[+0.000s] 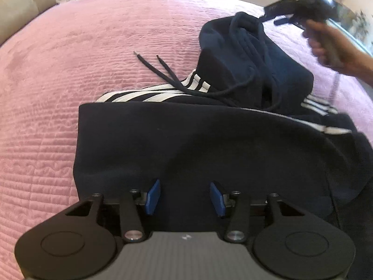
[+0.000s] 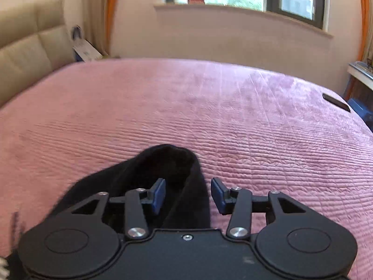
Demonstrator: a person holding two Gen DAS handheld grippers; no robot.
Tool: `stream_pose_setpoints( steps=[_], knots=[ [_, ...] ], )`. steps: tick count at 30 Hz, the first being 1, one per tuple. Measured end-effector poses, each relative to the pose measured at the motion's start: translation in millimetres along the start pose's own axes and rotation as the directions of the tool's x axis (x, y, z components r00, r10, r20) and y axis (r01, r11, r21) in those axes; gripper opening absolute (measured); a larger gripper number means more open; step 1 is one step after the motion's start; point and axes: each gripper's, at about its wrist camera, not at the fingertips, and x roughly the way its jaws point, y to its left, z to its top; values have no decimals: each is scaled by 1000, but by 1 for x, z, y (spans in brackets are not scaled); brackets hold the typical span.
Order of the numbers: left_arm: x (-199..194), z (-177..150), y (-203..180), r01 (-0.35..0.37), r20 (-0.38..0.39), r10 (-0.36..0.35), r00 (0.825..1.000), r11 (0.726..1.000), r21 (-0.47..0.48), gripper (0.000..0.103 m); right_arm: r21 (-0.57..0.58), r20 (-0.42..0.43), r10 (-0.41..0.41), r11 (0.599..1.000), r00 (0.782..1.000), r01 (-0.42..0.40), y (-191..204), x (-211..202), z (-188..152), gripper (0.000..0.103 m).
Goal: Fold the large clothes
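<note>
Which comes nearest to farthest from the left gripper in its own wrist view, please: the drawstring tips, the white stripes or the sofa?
From the left gripper:
1. White stripes, just beyond the dark fold.
2. Drawstring tips, farther up on the pink bedspread.
3. Sofa, top-left corner.

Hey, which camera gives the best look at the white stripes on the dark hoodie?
The left wrist view. The white stripes run clearly across the navy hoodie on the pink bedspread, with more at its right edge. The right wrist view shows only a plain dark fold of fabric and a blurred white speck at its bottom left corner.
</note>
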Motion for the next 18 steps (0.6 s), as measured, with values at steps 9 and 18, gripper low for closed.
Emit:
stream_pose_setpoints(
  steps=[9,18],
  knots=[
    [-1,3,11,52,-6,-52,999,998,-35,52,4,-125,50,999,991,-50,-10,69,7,36],
    [-23,3,17,23,42,-19,999,993,-117,52,-18,204,121,993,971,-120,10,-80,-1,10]
  ],
)
